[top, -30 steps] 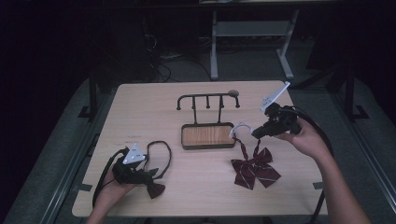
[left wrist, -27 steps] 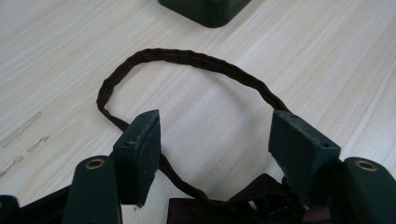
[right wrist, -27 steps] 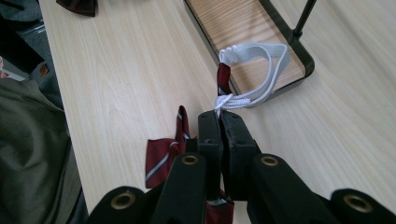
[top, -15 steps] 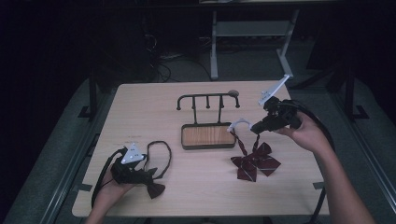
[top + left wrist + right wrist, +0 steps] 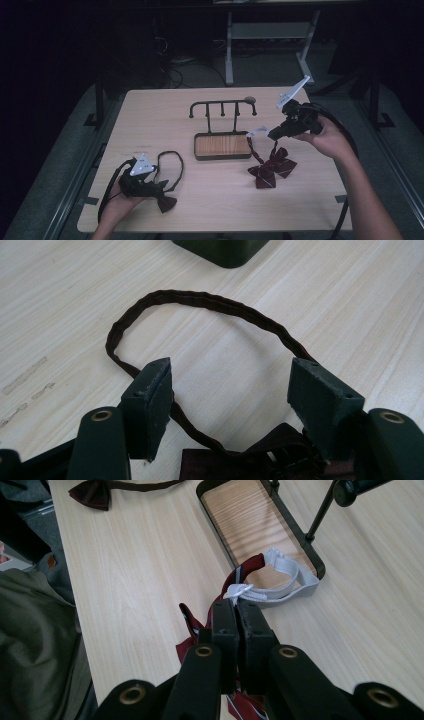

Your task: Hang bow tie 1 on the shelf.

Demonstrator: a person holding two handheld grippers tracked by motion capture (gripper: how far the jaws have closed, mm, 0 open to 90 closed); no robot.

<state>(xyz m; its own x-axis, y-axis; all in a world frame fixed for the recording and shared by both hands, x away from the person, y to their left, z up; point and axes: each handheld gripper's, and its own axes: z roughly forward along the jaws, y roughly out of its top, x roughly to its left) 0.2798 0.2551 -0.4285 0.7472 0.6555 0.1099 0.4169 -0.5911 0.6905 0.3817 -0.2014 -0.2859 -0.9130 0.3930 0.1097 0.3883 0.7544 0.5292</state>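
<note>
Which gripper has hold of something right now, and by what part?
The right gripper is shut on the striped red bow tie, pinching its neck strap where the white elastic joins. The left gripper stands open over the dark bow tie's strap, holding nothing.

My left gripper point(image 5: 235, 390) has two dark green jaws with square pads and brass-coloured rivets. My right gripper point(image 5: 238, 615) has black jaws with the same rivets. Each carries a grey three-cornered plate and a black cable. My forearms are bare.
</note>
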